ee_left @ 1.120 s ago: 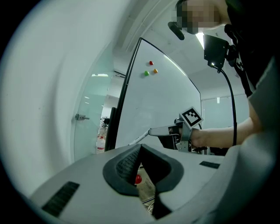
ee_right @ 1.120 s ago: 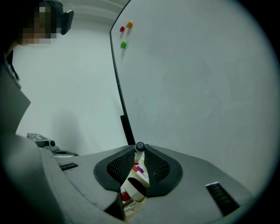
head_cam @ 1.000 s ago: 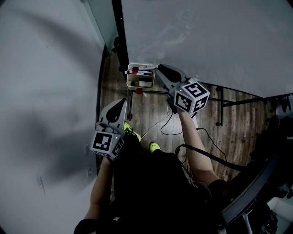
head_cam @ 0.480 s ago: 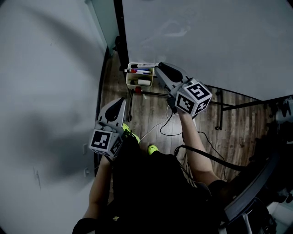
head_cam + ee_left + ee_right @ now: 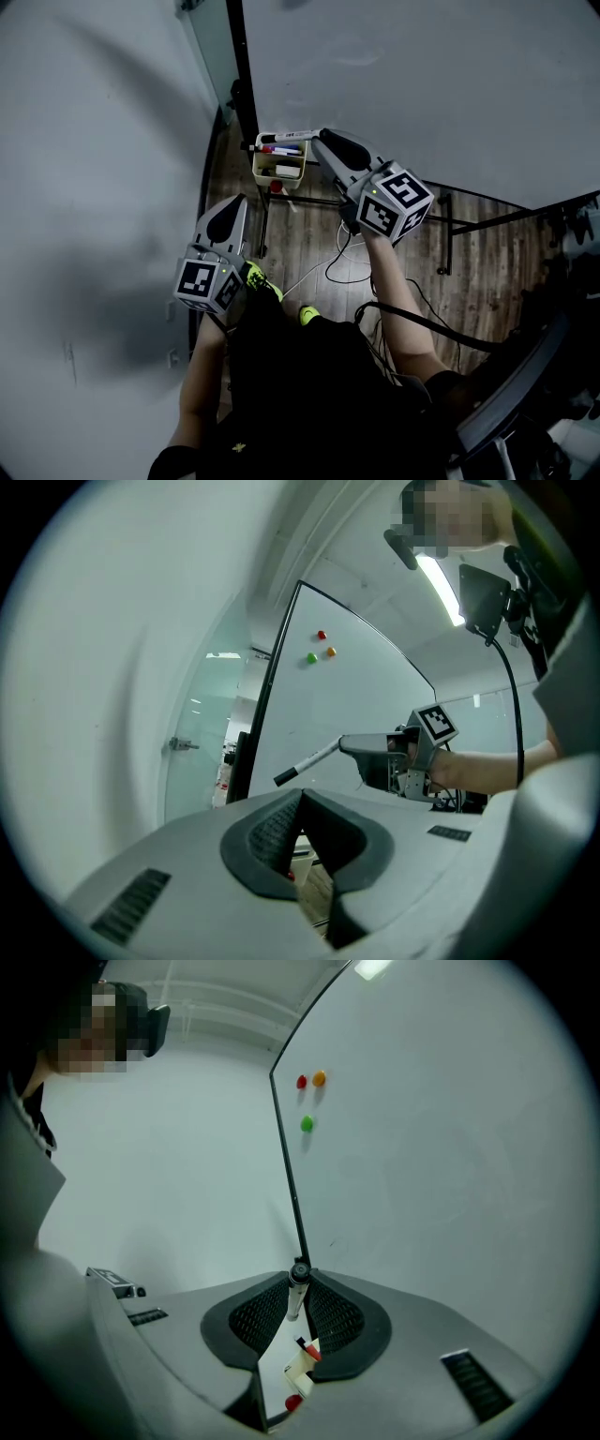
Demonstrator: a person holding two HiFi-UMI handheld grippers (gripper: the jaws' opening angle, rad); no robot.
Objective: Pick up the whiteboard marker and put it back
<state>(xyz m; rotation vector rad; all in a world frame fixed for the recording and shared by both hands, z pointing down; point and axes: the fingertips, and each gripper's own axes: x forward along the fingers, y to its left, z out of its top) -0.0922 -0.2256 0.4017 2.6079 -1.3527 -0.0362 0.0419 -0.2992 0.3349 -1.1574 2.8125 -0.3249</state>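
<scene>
– Over by the whiteboard (image 5: 422, 75), what is the right gripper (image 5: 322, 139) on?
– Whiteboard marker (image 5: 289, 137). I have the jaws clamped on its barrel, pads pressing both sides. Right gripper view shows it end-on, dead centre between them.
– Axis?
– Runs straight on from the gripper's own pointing line, roughly level. Black cap end sticks out ahead, toward the left of the head view. The other end sits in the jaws.
– Where does it go back?
– My call: the cream holder box (image 5: 255, 169) near the board's lower corner, with other markers (image 5: 279, 148) lying in it. It sits below the marker and just ahead of the jaws. In the right gripper view I see it through the gap under the marker, so it's down, not forward.
– Marker touching the box?
– Apart. Left gripper view shows the marker hanging free in the air.
– Left gripper (image 5: 234, 200)?
– Jaws together, nothing between them. Well apart from the box, lower in the head view. Right hand is clearly nearer.
– Next move turns on?
– Judgement: lower the barrel level, in line with the markers already in the box, then release. Risk is the cap end overshooting the box's far wall.
</scene>
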